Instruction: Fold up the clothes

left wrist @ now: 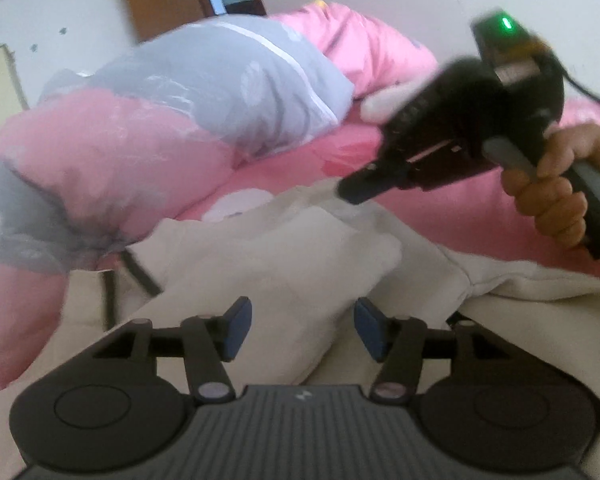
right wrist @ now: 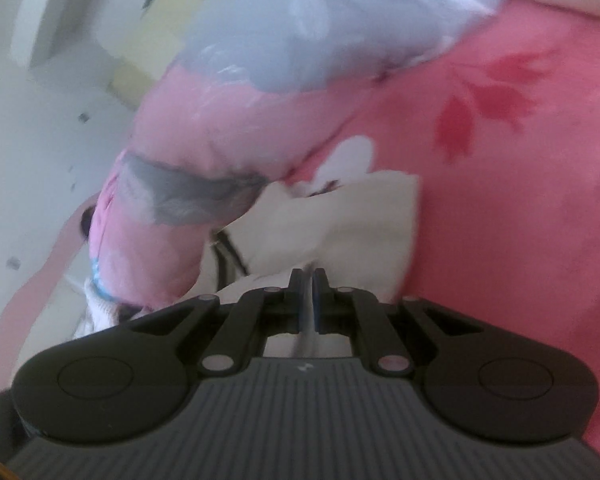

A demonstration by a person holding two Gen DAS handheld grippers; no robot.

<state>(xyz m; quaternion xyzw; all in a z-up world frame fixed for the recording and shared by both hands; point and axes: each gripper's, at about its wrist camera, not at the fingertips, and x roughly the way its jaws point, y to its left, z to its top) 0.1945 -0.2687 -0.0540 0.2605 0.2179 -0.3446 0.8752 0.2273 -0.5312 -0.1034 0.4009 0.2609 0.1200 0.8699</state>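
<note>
Cream garment (left wrist: 284, 248) spread on the bed (left wrist: 440, 216), over the pink flower-print sheet, upper part toward the rolled pink-and-grey quilt (left wrist: 112, 168) along the bed's far edge; dark trim line visible near the quilt side, probably a collar or placket, too blurred to say. Right claw (right wrist: 309, 300) pressed together, pinching a thin ridge of the cream fabric between the blue pads (right wrist: 315, 308) — likely holding an edge or sleeve so it can be carried over into a fold. Seen from the left wrist view, right claw (left wrist: 360, 190) tip down at the garment's far edge, right hand (left wrist: 552, 196) squeezing the trigger handle, consistent with a held grip. Left claw (left wrist: 302, 330) spread wide, nothing between the pads, hovering just above a raised fold of the cloth nearer the bed's near edge; probably lined up to take a second hold or pin the cloth while the other side folds. Contact with fabric not clear. Fold looks early: garment rumpled, not squared. Heavy motion blur in both views.
</note>
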